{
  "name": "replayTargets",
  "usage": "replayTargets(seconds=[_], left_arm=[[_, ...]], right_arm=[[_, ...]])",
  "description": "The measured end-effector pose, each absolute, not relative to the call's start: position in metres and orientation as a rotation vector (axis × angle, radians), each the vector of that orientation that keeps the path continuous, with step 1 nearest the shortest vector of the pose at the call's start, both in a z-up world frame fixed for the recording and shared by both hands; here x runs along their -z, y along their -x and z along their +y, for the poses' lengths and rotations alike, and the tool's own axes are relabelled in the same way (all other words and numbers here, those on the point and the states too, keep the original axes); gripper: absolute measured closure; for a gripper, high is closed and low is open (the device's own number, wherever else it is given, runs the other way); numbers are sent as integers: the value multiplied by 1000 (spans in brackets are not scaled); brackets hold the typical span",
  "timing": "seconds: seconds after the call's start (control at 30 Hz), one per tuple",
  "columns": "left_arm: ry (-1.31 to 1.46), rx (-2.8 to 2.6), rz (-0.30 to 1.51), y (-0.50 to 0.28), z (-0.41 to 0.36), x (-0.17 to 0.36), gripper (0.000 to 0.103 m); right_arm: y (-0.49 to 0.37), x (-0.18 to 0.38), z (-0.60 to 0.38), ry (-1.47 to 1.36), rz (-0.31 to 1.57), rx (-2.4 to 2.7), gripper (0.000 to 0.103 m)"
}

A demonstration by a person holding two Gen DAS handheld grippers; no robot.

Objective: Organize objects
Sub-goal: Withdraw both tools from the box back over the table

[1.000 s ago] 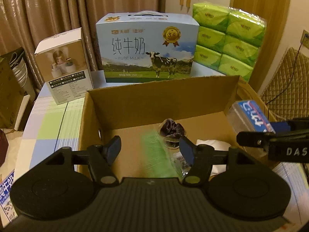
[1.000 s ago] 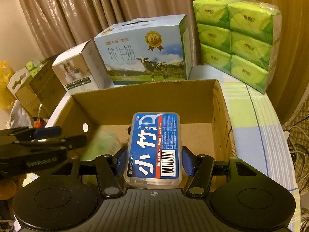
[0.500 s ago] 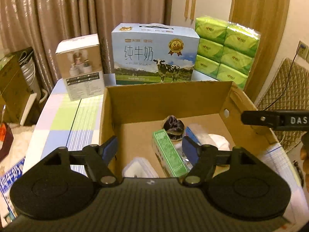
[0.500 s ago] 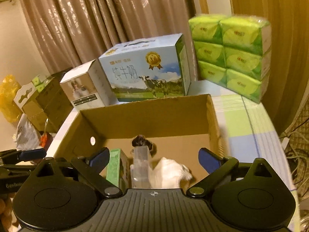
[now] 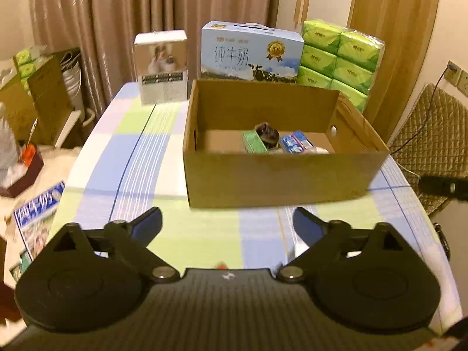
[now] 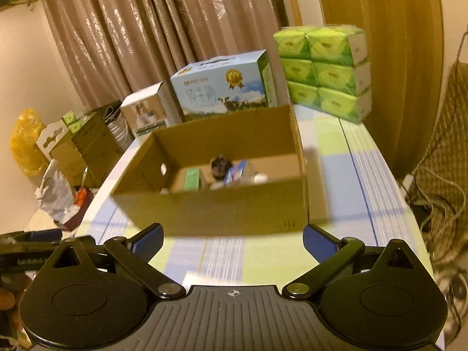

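Cardboard box [image 5: 280,175]: open-topped, standing on the checked tablecloth [image 5: 140,158] toward the far half of the table, nearer the right edge than the left. Contents, all low on the box floor: green carton [image 5: 254,142] at centre, dark rounded item [image 5: 266,134] just behind it, blue-and-white pack [image 5: 296,144] to its right, something white beside that (too blurred to name).

Milk carton case [image 5: 251,54], small white product box [image 5: 161,65] and stack of green tissue packs [image 5: 342,58]: lined along the far edge of the table, behind the box, not inside it.

Left gripper [image 5: 226,224]: above the near edge of the table, jaws opening, already spread wide, nothing between them.

Right gripper [image 6: 232,238]: likewise above the near edge, jaws opening to full spread, empty.

Small indistinct scraps at the near edge under the left gripper, one reddish, one pale (unidentifiable).

Risks, judged from this layout: near wall of the box hides most of the contents, so a low reach could knock the wall and slide the box toward the far-edge items; loose contents could tip or stack crookedly if more is dropped on top; grippers close together near the same edge, hence possible collision.
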State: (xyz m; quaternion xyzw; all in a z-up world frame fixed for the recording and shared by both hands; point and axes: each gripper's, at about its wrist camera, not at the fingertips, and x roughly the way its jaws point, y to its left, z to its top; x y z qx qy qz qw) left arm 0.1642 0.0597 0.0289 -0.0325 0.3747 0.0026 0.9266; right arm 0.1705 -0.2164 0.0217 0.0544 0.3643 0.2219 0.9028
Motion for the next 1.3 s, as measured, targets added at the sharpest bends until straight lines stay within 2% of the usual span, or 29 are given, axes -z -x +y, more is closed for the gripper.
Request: replayTargets(seconds=[0.1, 0.27, 0.57, 1.3], left_arm=[[75, -30, 764, -135, 59, -29, 1], [41, -46, 767, -95, 54, -25, 1], [111, -79, 791, -37, 63, -10, 1], [136, -80, 818, -25, 61, -1, 1]], right_arm=[[-137, -13, -219, -99, 768, -449, 2], [-90, 2, -228, -107, 794, -434, 2], [-52, 17, -233, -93, 829, -418, 2], [-44, 21, -231, -103, 835, -416, 2]])
